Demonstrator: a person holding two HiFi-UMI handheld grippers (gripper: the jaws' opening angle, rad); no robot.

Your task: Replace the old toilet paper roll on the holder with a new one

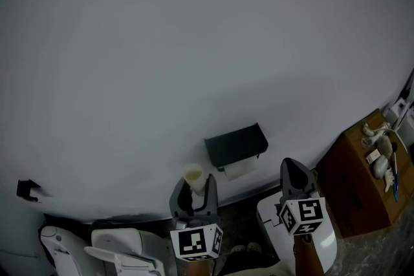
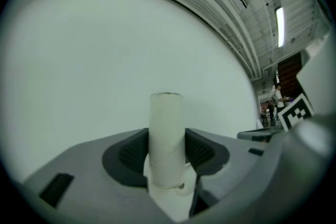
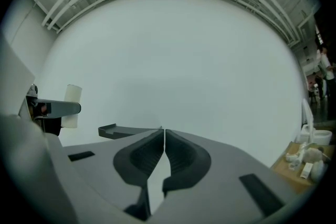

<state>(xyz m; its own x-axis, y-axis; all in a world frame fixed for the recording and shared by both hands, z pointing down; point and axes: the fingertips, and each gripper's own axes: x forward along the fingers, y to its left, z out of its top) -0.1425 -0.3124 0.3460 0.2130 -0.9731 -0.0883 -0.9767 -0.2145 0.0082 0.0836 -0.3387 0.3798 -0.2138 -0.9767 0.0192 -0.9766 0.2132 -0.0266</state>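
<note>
A black toilet paper holder point(image 1: 236, 145) is fixed to the white wall, and a pale bit of paper point(image 1: 240, 169) shows under its lid. My left gripper point(image 1: 194, 189) is shut on an empty cardboard tube point(image 1: 193, 177), which stands upright between the jaws. The left gripper view shows that tube point(image 2: 167, 144) pinched between the two dark pads. My right gripper point(image 1: 294, 167) sits right of the holder, shut with nothing in it. In the right gripper view its jaws point(image 3: 164, 134) meet, with the holder point(image 3: 124, 131) just left of them and the tube point(image 3: 72, 106) at far left.
A white toilet point(image 1: 116, 245) stands at the bottom left and a white bin point(image 1: 323, 239) below my right gripper. A wooden cabinet point(image 1: 359, 187) with small items point(image 1: 381, 152) on top stands at the right. A small black fitting point(image 1: 26, 189) sits on the wall at the left.
</note>
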